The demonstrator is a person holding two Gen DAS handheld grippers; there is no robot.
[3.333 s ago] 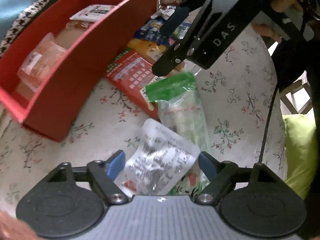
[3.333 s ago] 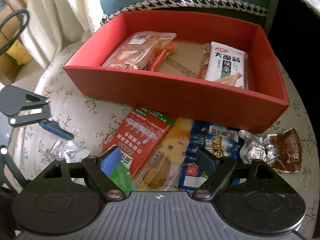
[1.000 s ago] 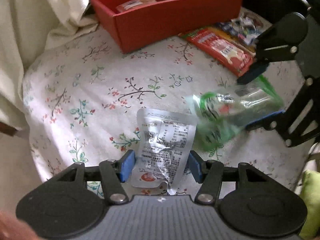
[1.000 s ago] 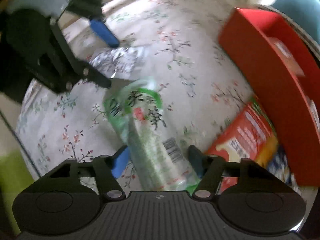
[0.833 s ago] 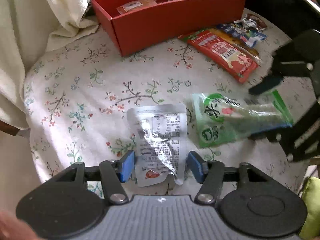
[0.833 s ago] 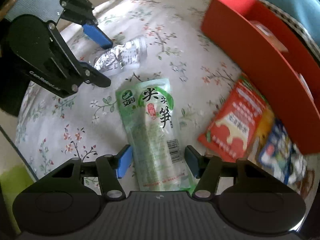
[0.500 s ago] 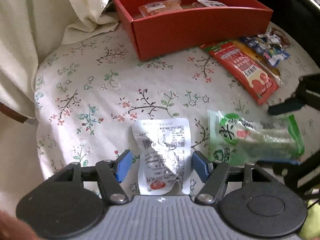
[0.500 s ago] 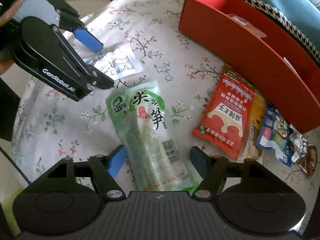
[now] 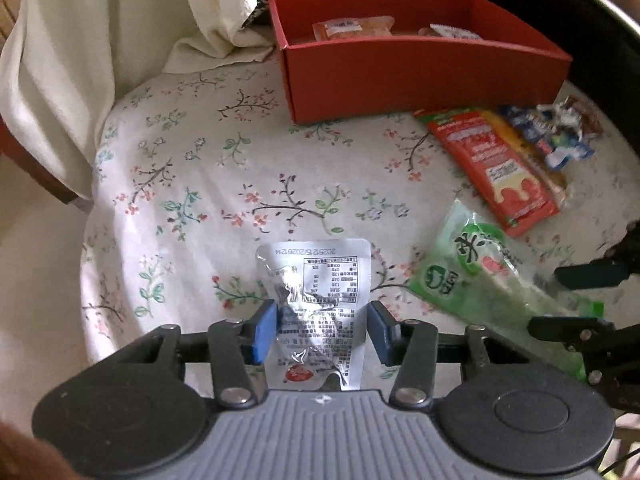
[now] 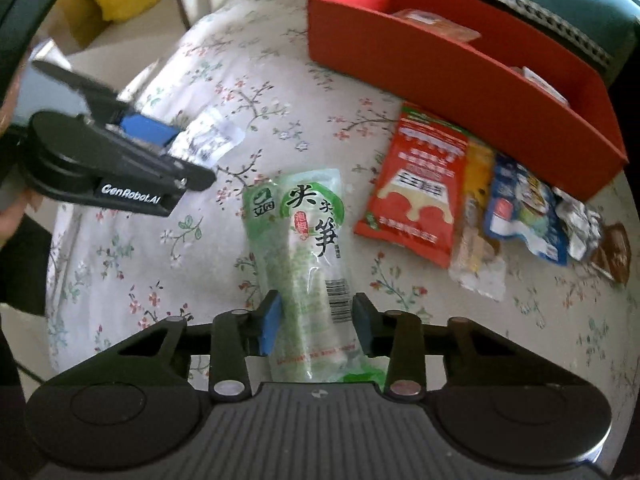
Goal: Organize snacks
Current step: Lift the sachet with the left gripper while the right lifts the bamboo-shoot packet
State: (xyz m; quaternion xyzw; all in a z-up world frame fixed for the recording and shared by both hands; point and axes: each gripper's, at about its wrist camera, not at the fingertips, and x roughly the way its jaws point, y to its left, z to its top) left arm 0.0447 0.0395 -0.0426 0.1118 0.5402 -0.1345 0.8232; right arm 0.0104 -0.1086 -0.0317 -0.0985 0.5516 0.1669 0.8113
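Note:
My left gripper [image 9: 322, 330] is around the near end of a silver foil snack pouch [image 9: 318, 286] that lies on the floral cloth; the blue pads sit close to its sides with small gaps. My right gripper [image 10: 314, 320] straddles the near end of a green bamboo-shoot packet [image 10: 304, 248], its pads close against the packet's sides. The green packet also shows in the left wrist view [image 9: 480, 276]. The red box [image 9: 400, 68] stands at the far side with two snack packs inside.
A red packet [image 10: 416, 188], a yellow one [image 10: 476, 208], a blue one [image 10: 524, 212] and a foil-and-brown wrapper [image 10: 592, 232] lie in a row before the red box [image 10: 480, 68]. A cream cloth [image 9: 100, 40] hangs at the left. The floral table [image 9: 192, 184] drops off at the left edge.
Both grippers have narrowed around their packets over the last half second. The silver pouch and green packet have stayed on the cloth.

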